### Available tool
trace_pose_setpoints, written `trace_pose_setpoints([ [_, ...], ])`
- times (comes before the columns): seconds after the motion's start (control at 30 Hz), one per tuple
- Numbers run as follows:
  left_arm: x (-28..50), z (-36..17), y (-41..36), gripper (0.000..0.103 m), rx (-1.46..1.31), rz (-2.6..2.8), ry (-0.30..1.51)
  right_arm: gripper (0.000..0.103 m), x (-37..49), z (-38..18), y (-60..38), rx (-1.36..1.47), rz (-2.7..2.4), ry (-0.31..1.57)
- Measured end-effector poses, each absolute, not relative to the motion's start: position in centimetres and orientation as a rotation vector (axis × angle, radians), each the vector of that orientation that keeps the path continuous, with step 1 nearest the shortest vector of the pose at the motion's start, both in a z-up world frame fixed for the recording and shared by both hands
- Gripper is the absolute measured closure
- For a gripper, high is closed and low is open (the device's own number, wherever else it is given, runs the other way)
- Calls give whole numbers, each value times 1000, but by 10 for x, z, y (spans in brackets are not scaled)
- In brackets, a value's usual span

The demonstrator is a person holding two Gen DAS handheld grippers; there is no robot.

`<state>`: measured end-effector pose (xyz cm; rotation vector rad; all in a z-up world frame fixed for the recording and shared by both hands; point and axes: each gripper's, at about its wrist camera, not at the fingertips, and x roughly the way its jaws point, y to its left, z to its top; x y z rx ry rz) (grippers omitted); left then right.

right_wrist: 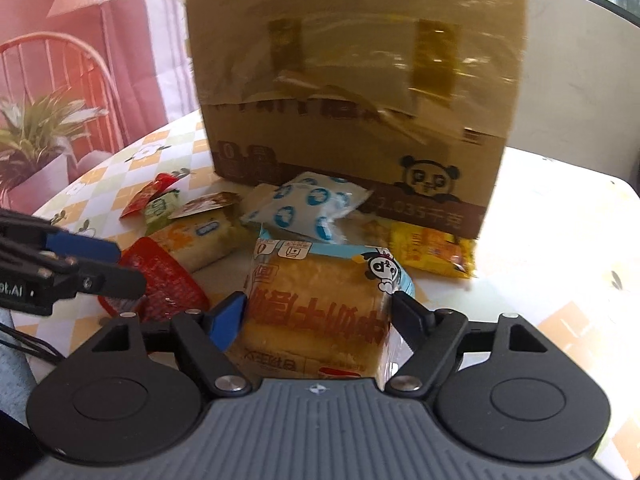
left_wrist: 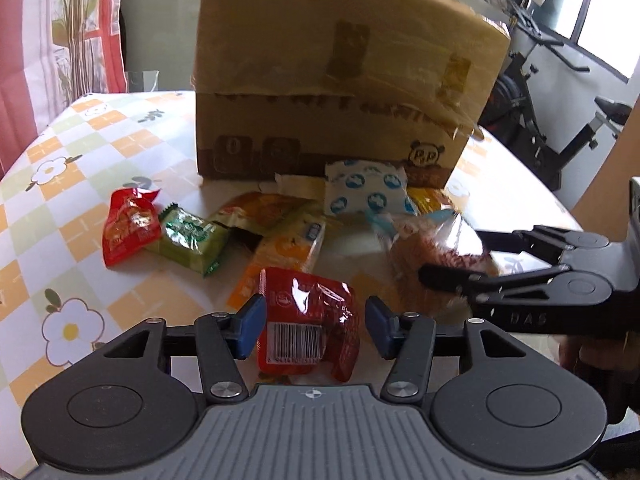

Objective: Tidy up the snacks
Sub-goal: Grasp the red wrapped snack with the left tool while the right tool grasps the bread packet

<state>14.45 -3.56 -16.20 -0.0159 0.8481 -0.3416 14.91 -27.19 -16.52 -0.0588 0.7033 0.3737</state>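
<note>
Left hand-held gripper (left_wrist: 315, 326) straddles red snack packet (left_wrist: 310, 322) on counter (left_wrist: 80, 184), pads not quite touching. Right hand-held gripper (right_wrist: 318, 316) pinches bread packet (right_wrist: 320, 300). Other snacks lie before cardboard box (left_wrist: 340, 80).

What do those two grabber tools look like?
Both match: the left gripper and right gripper have black linkage arms with silver pivot screws, round black discs, a ribbed grey body and blue fingertip pads. White lettering marks the sides.
</note>
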Motion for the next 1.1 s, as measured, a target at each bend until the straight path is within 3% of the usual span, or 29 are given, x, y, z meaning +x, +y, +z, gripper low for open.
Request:
trace_pose_setpoints([
  [0.57,143,-166,-68,42,182,-266,855,23,131,-174,-292,-21,367,581],
  [0.77,144,-171,-67,35,250,-197,846,23,131,-175,-292,-17,368,579],
  [1.1,157,-186,-39,29,135,-122,930,23,130,-175,-292,-15,371,578],
])
